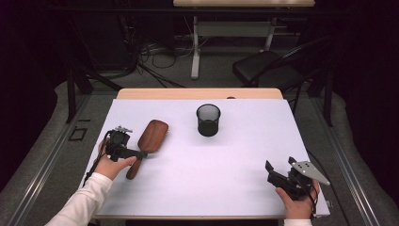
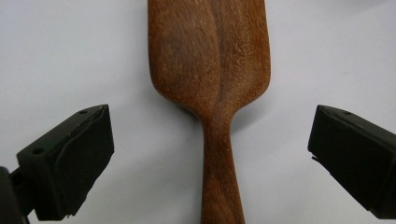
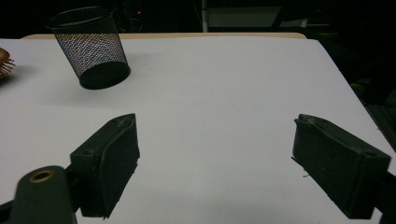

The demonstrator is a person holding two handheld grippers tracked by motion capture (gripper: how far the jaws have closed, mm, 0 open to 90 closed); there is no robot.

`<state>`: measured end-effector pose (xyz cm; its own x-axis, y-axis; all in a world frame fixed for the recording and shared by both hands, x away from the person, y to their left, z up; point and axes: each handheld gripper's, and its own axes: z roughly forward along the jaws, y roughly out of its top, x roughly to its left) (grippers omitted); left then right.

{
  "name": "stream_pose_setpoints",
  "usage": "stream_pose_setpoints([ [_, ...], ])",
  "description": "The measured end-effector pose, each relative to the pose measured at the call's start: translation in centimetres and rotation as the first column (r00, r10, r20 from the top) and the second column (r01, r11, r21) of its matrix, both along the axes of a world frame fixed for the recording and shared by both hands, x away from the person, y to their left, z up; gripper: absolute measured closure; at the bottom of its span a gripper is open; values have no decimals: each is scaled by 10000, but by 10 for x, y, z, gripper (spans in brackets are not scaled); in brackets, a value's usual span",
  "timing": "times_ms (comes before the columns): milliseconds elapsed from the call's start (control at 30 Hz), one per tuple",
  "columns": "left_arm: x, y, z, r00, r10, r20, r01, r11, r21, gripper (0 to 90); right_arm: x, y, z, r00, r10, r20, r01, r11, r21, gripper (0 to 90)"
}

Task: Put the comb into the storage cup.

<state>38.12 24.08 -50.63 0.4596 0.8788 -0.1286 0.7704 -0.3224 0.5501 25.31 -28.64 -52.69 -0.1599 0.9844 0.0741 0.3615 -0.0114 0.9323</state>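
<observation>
A brown wooden hairbrush [image 1: 149,139] lies back up on the white table top [image 1: 211,165], left of the middle, with its handle toward the person. My left gripper [image 1: 137,156] hovers over that handle, open. In the left gripper view the handle [image 2: 219,177] runs up between the two wide-apart jaws, touching neither pad, and the brush head [image 2: 210,60] lies beyond them. My right gripper [image 1: 281,165] rests near the front right corner, open with nothing between its jaws. A black mesh cup [image 1: 208,120] stands upright at the middle back. The right gripper view shows the cup [image 3: 91,46] at far left.
The brush's edge [image 3: 4,63] peeks in at the left border of the right gripper view. Beyond the table's far wooden edge [image 1: 200,93] stand a black chair [image 1: 263,66], a white desk leg [image 1: 195,47] and floor cables. Bare white surface spans the middle and right.
</observation>
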Motion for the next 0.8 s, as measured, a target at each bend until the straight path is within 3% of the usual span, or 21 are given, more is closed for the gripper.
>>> stream_pose_setpoints([
  [367,9,-2,-2,9987,77,-509,-65,9997,221,8,0,0,0,10000,15,-6,-15,10000,31,137],
  [800,15,-5,-9,9910,-55,-1340,112,9991,416,14,0,0,0,10000,32,-58,-32,10000,9,137],
])
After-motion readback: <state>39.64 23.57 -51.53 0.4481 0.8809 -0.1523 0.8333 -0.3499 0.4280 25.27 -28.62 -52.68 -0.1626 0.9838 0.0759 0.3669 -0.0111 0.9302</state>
